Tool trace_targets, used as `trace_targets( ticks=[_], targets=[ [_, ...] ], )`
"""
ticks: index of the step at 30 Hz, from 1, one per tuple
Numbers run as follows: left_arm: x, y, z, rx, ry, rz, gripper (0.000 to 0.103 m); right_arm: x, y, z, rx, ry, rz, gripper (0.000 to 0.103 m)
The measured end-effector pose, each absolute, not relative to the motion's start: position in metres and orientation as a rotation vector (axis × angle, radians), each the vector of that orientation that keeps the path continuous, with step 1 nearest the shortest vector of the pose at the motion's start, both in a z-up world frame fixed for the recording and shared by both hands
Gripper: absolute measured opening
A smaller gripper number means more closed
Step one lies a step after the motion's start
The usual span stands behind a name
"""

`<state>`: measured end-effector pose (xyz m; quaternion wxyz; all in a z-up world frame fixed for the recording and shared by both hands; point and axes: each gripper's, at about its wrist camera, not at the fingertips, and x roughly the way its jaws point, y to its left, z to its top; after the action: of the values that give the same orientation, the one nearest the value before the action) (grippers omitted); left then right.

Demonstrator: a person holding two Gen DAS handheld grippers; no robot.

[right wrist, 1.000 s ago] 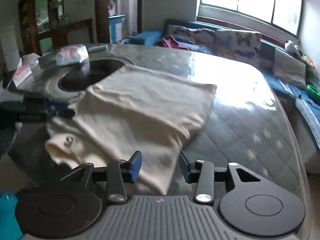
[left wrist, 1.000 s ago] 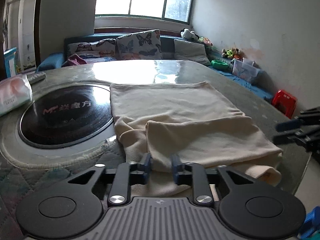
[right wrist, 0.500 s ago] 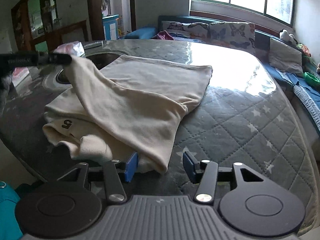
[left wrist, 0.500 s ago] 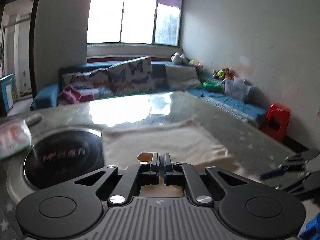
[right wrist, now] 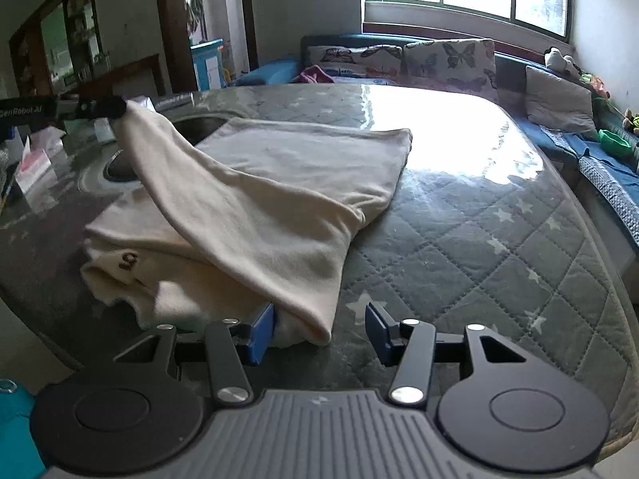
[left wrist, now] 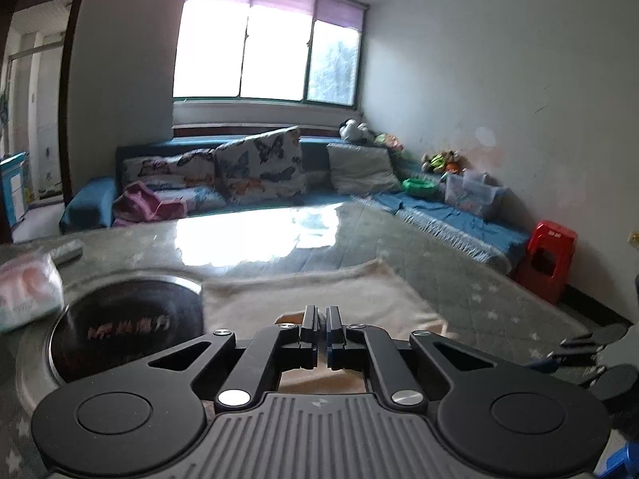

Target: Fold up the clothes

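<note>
Cream garment (right wrist: 279,199) lies on the quilted surface (right wrist: 479,239) beside the round black hob (left wrist: 127,327), half folded. One corner hangs lifted over the hob side, clenched in the left tongs (left wrist: 321,321), whose jaws are pressed together on the cloth. The right tongs (right wrist: 321,329) stand released, jaws apart, around the near corner of the fold without pinching it. To do this fold well, I would carry the raised corner across, away from the hob, keeping the cloth taut and low, and match edge to edge before letting go.
</note>
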<state>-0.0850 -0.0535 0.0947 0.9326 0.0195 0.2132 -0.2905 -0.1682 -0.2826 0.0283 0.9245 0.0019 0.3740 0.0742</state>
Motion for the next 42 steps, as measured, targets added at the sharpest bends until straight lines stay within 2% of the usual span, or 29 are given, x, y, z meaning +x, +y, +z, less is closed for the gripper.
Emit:
trace_targets(
  ticks=[11,17,23,31,36,42],
  targets=[
    [-0.085,-0.11,0.153,0.099,0.287,-0.741,0.004,-0.162,-0.269,0.026,-0.029,0.725,0.114,0.051],
    [-0.088,-0.125,0.164,0.115,0.241,-0.774,0.004,-0.164,-0.277,0.025,-0.032,0.725,0.062,0.051],
    [-0.084,-0.105,0.146,0.098,0.291,-0.717,0.004,-0.168,-0.286,0.019,-0.047,0.754,0.035,0.054],
    [-0.088,-0.053,0.086,0.089,0.462,-0.598,0.004,-0.171,-0.292,0.021,-0.067,0.769,0.046,0.057],
    [-0.092,-0.04,0.045,0.131,0.582,-0.541,0.005,-0.173,-0.297,0.024,-0.074,0.802,0.081,0.057],
    [-0.091,-0.019,0.032,0.129,0.638,-0.487,0.006,-0.18,-0.305,0.041,-0.066,0.813,0.13,0.055]
  ],
)
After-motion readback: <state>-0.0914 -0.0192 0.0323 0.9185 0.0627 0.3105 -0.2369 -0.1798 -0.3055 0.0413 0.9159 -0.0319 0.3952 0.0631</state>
